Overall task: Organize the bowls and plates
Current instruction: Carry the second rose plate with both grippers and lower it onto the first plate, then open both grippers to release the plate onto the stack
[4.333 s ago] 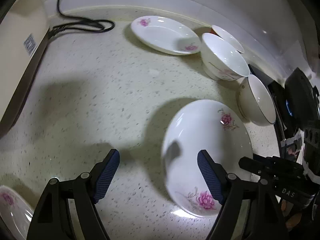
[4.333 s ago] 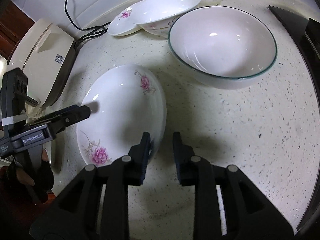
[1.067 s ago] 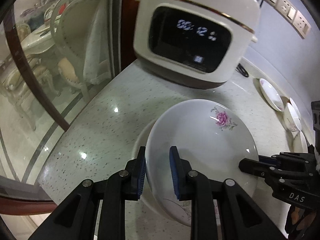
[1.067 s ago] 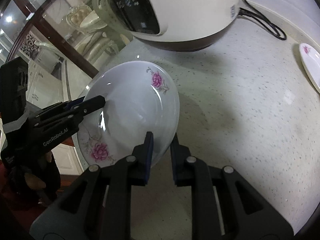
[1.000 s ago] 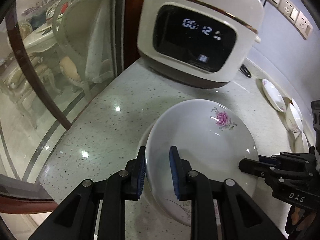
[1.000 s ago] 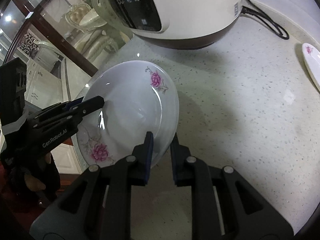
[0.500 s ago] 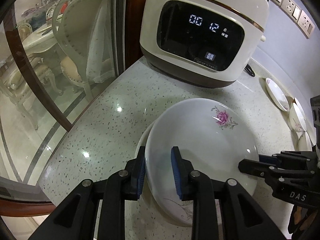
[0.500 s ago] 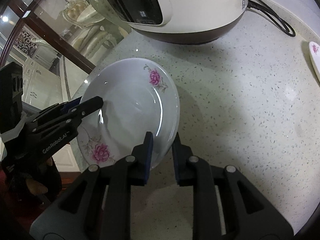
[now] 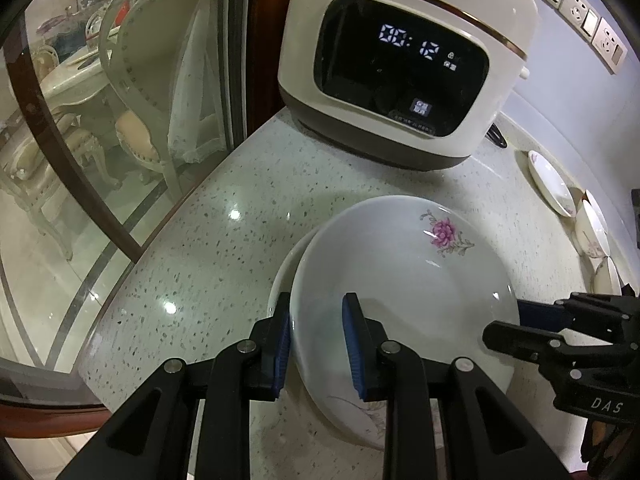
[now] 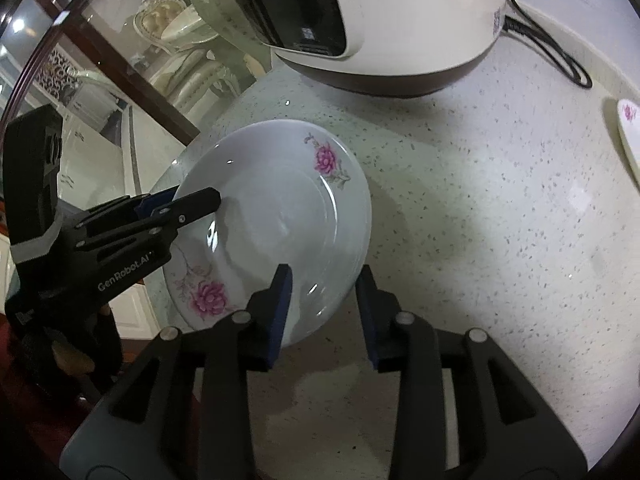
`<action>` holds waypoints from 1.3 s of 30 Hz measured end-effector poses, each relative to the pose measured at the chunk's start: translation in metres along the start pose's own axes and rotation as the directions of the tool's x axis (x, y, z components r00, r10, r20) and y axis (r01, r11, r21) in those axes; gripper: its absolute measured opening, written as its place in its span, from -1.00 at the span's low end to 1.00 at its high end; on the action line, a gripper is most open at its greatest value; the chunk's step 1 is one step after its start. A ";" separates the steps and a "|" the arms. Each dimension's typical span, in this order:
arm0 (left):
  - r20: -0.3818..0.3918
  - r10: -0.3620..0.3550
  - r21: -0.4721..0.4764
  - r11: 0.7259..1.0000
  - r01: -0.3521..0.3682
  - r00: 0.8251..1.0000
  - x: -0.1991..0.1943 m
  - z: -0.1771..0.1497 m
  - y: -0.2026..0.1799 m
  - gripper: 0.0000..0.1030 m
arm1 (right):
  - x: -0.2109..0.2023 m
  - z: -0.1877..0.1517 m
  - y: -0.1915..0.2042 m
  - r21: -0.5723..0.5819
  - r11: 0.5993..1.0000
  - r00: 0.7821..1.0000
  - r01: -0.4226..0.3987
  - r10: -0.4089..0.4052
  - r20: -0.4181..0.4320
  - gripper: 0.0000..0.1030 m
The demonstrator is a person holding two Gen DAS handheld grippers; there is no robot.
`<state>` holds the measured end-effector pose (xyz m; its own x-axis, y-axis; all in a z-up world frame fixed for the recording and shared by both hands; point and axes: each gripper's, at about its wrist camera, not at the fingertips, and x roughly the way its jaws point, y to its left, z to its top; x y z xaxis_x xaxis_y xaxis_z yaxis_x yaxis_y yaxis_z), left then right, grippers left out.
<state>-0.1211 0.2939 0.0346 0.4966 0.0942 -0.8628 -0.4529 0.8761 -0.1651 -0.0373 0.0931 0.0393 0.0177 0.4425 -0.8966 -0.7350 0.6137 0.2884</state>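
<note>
A white plate with pink flowers (image 9: 404, 276) (image 10: 276, 216) lies on top of another white plate (image 9: 286, 276) at the counter's corner. My left gripper (image 9: 316, 344) has opened a little, its jaws still straddling the plate's near rim. My right gripper (image 10: 322, 304) is open, its jaws wide on either side of the opposite rim. Each gripper shows in the other's view: the right gripper (image 9: 520, 320) and the left gripper (image 10: 176, 208).
A cream rice cooker (image 9: 404, 60) (image 10: 380, 20) stands behind the plates with its cord (image 10: 552, 52). More flowered plates and bowls (image 9: 550, 182) lie far right; one plate's edge (image 10: 628, 136) shows. A glass partition (image 9: 100, 120) borders the counter's left edge.
The plate was carried from the middle of the counter to the corner and set on another plate. In the last half second both grippers' jaws spread apart, the right more widely.
</note>
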 end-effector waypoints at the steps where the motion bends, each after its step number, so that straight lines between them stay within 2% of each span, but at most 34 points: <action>1: 0.000 0.001 -0.003 1.000 -0.001 1.000 0.000 -0.001 0.001 -0.48 | -0.001 0.000 0.001 -0.010 1.000 1.000 0.005 -0.005 0.004 -0.27; 8: 0.000 0.004 -0.006 1.000 -0.004 1.000 -0.001 -0.003 0.002 -0.47 | -0.002 -0.005 0.004 -0.052 0.998 1.000 0.025 -0.024 0.013 -0.27; 13: -0.008 -0.006 -0.005 1.000 0.006 1.000 -0.002 -0.004 0.001 -0.34 | 0.000 -0.008 0.004 -0.053 0.998 1.000 0.023 -0.024 -0.002 -0.27; 20: -0.020 -0.041 -0.030 0.999 0.041 0.999 -0.003 -0.005 0.004 -0.27 | 0.008 -0.011 0.004 -0.054 0.998 0.999 0.032 -0.033 -0.020 -0.27; 28: -0.024 -0.045 -0.046 0.998 0.044 0.999 -0.006 -0.005 0.006 -0.26 | 0.010 -0.012 0.001 -0.046 0.999 0.999 0.020 -0.021 -0.030 -0.12; 31: -0.032 -0.028 -0.039 0.999 0.027 0.999 -0.008 -0.004 0.004 -0.26 | 0.011 -0.012 0.000 -0.044 0.999 0.999 0.019 -0.020 -0.033 -0.06; 33: -0.028 0.012 -0.003 1.000 -0.012 1.000 -0.010 -0.003 -0.002 -0.26 | 0.012 -0.012 -0.001 -0.039 0.999 0.999 0.014 -0.016 -0.035 -0.02; 35: 0.023 0.100 0.054 0.993 -0.101 0.995 -0.018 0.000 -0.008 -0.15 | 0.013 -0.012 -0.003 -0.029 1.000 0.999 0.008 -0.009 -0.041 0.04; 37: 0.061 0.138 0.053 0.989 -0.141 0.989 -0.024 0.004 -0.007 0.27 | 0.017 -0.014 -0.004 -0.038 0.999 0.997 0.035 -0.037 -0.063 0.06; 39: 0.060 0.130 0.057 0.989 -0.134 0.990 -0.025 0.007 -0.007 0.30 | 0.019 -0.013 -0.005 -0.014 1.000 0.997 0.026 -0.027 -0.072 0.06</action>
<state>-0.1252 0.2887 0.0607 0.4770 0.2358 -0.8467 -0.4725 0.8811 -0.0209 -0.0419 0.0896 0.0164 -0.0116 0.3778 -0.9258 -0.7434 0.6159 0.2607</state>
